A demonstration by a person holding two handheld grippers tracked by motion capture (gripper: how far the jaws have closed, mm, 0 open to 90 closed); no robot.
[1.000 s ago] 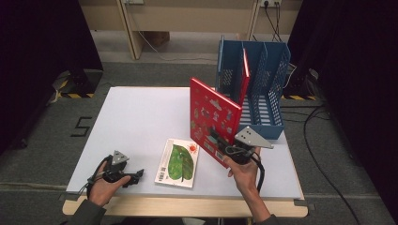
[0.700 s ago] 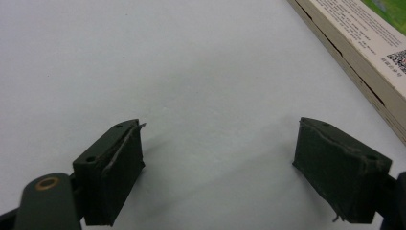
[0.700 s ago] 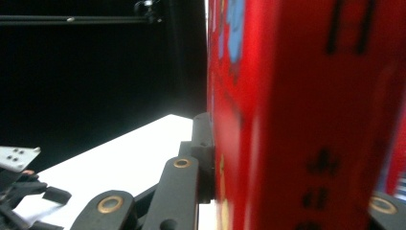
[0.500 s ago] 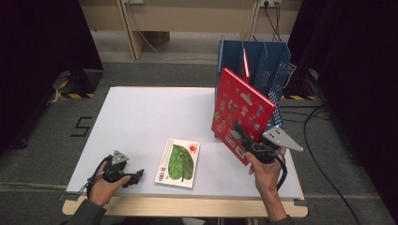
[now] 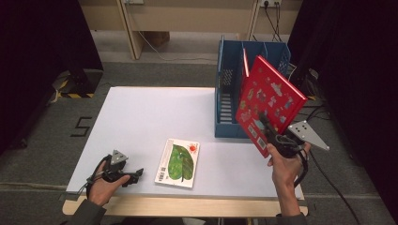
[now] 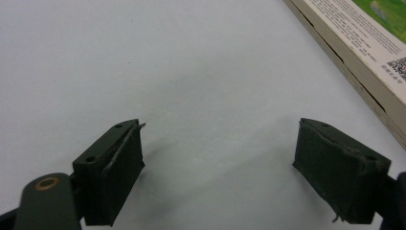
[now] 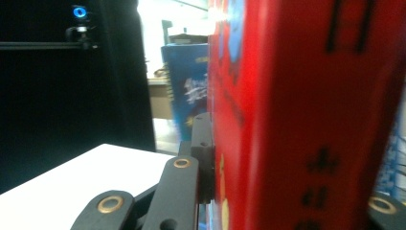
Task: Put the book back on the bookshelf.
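Observation:
A large red book [image 5: 268,103] is held up in the air, tilted, over the table's right edge in front of the blue file rack [image 5: 227,98]. My right gripper [image 5: 268,133] is shut on its lower edge; in the right gripper view the red cover [image 7: 306,115] sits clamped between the jaws. A second red book [image 5: 245,63] stands in the rack. A green leaf book [image 5: 179,162] lies flat near the front edge. My left gripper [image 5: 136,174] rests on the table at the front left, open and empty, with its pads [image 6: 119,167] wide apart beside the leaf book's edge [image 6: 354,62].
The white table [image 5: 150,117] has bare room across its left and middle. The blue rack stands at the back right with several slots. Cables [image 5: 328,178] trail on the floor to the right. A dark curtain surrounds the area.
My right gripper has carried the red book to the right and up, from over the table's middle right toward the rack's right side. The left gripper and the leaf book have stayed put.

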